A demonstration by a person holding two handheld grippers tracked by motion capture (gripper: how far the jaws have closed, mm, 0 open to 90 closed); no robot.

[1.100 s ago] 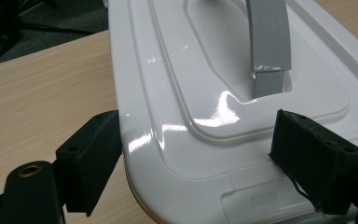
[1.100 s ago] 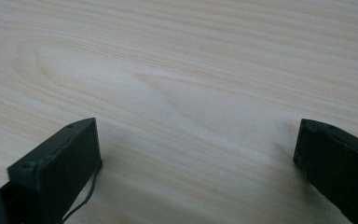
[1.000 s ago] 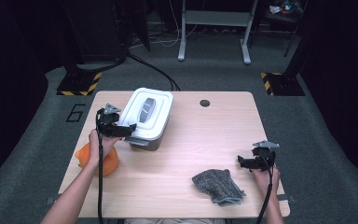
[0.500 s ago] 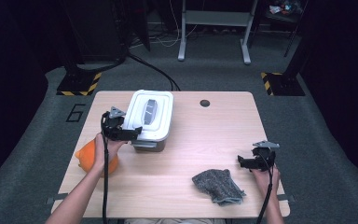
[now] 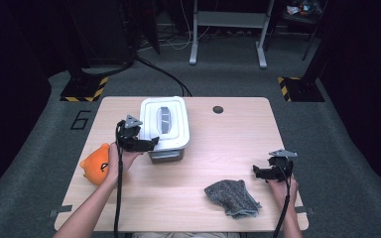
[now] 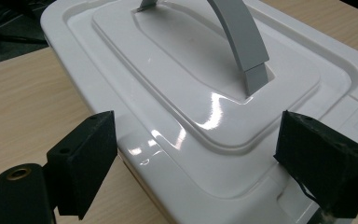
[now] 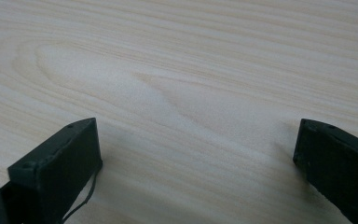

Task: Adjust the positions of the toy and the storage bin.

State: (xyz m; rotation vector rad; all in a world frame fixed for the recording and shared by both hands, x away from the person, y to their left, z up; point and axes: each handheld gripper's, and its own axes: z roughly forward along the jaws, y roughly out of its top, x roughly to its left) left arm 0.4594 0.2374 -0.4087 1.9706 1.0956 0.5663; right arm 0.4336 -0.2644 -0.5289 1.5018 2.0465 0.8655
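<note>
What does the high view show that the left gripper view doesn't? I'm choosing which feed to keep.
High view: the orange toy, the grey cloth, the right gripper and the table edge. Left gripper view: the lid's raised grey handle close up, framed by the left gripper with its jaws open. Both: the white box and the wooden tabletop.

glossy white plastic box (image 6: 177, 93), matt pale wood table (image 7: 191, 60), rough grey knitted cloth (image 5: 230, 197).
</note>
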